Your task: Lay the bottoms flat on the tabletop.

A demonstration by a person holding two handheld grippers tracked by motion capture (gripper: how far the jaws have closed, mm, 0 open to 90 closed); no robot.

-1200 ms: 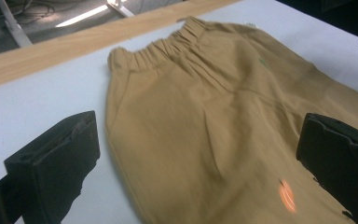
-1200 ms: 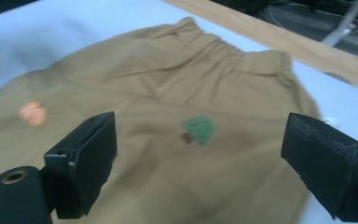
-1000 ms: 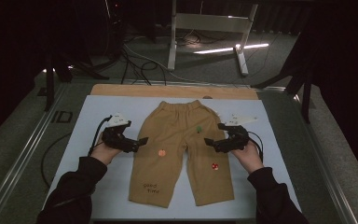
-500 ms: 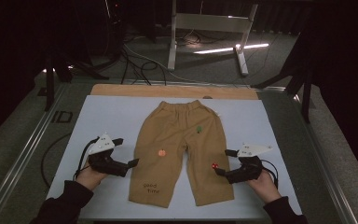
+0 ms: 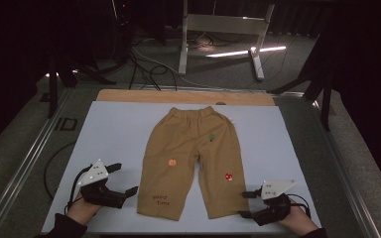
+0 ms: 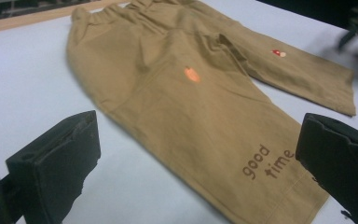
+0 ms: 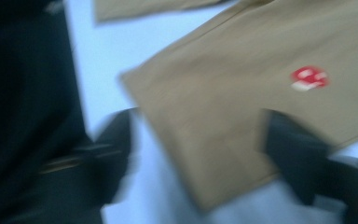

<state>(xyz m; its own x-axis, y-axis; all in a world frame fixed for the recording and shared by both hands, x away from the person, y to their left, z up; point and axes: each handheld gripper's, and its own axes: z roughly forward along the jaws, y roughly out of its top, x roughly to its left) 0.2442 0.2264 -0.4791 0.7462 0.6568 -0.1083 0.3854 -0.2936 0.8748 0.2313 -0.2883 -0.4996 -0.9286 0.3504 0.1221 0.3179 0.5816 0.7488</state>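
High view: a pair of tan trousers (image 5: 193,161) lies flat in the middle of a pale blue mat (image 5: 114,134), waistband toward the top of the frame, both legs running toward the bottom edge. The left gripper (image 5: 124,179) sits at lower left just beside the hem of one leg, its jaws spread and empty. The right gripper (image 5: 243,204) sits at lower right beside the other hem; its jaws have just been closing. Nothing is folded or lifted yet, so by my reading the work is at its start: both hems are yet to be gripped. Bare mat lies on both sides of the trousers, but the near edge of the mat is close behind the hands.

Left gripper view: the jaws stand wide at the bottom corners, with the hem printed "good time" (image 6: 266,161) between them, untouched.

Right gripper view: blurred; the leg corner with a red patch (image 7: 307,78) lies between the half-open jaws, which do not seem to press on it.
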